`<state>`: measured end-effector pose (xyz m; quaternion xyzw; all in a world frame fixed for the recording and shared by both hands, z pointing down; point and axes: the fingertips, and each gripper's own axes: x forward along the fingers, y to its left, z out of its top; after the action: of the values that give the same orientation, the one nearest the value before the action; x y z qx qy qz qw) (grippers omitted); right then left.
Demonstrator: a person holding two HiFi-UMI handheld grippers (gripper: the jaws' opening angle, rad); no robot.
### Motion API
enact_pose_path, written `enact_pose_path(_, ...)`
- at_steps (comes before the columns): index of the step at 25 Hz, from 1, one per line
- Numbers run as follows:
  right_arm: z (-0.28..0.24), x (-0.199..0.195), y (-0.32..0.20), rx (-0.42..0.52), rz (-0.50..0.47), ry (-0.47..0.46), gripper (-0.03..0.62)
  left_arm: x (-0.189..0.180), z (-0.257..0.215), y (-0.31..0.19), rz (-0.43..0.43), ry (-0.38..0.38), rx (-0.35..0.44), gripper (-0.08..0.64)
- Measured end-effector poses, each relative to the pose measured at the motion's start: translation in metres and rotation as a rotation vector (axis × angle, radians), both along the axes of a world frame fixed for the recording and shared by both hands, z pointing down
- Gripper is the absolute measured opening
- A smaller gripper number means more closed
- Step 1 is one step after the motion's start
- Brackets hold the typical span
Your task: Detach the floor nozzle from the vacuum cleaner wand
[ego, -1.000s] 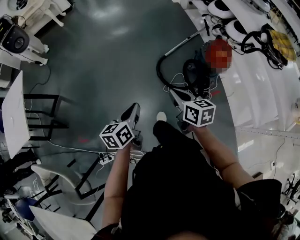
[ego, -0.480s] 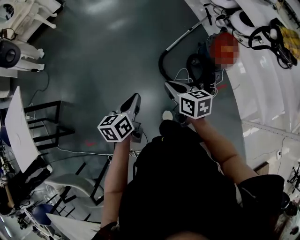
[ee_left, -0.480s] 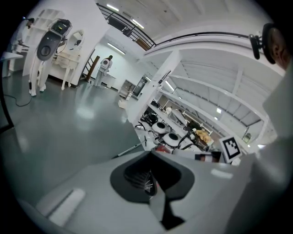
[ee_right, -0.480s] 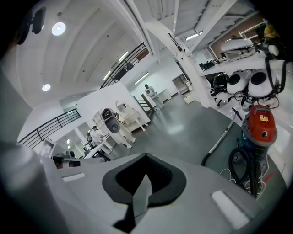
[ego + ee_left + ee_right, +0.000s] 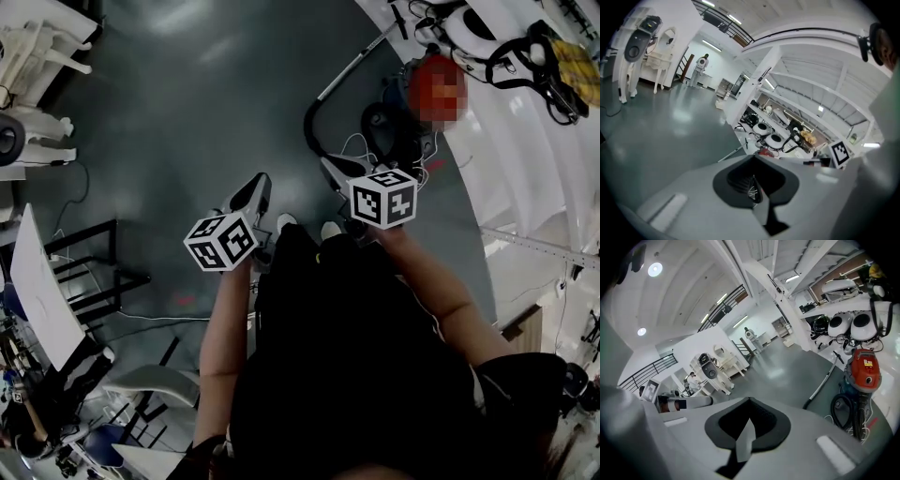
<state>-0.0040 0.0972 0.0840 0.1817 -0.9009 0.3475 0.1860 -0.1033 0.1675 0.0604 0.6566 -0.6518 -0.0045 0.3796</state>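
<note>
Now, L to R: left gripper [image 5: 255, 187] has its jaws pressed together w/ nothing btwn them, above the grey floor [image 5: 187, 112]. Right gripper [image 5: 330, 171] is likewise closed & empty. Vacuum cleaner wand [image 5: 352, 67] lies on the floor beyond the right gripper, apart from both, near the red canister [image 5: 863, 369]; floor nozzle too small to make out.

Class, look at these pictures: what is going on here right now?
A person holds a claw in each hand. The left claw and right claw are both shut and empty. The red vacuum cleaner sits ahead to their right, its wand lying on the floor, untouched. Detaching has not begun.
</note>
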Motion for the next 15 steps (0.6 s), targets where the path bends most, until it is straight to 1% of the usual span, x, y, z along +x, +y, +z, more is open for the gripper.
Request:
enact_pose_path(6,0.006,0.006,-0.028,-0.006,0.077,0.006,-0.003,-0.005,0.01,-0.048,0.063,0.039,-0.002,0.011)
enact_pose_path(10,0.017,0.005,-0.053,-0.02,0.163,0.022,-0.002,-0.007,0.018,-0.086,0.153,0.051,-0.006,0.011)
enact_pose_path(13,0.02,-0.005,-0.075,-0.021,0.221,0.033,-0.003,-0.016,0.023,-0.114,0.229,0.049,-0.018,0.011)
enact_pose_path(15,0.023,-0.014,-0.086,-0.018,0.252,0.051,-0.003,-0.022,0.023,-0.128,0.293,0.066,-0.012,0.011)
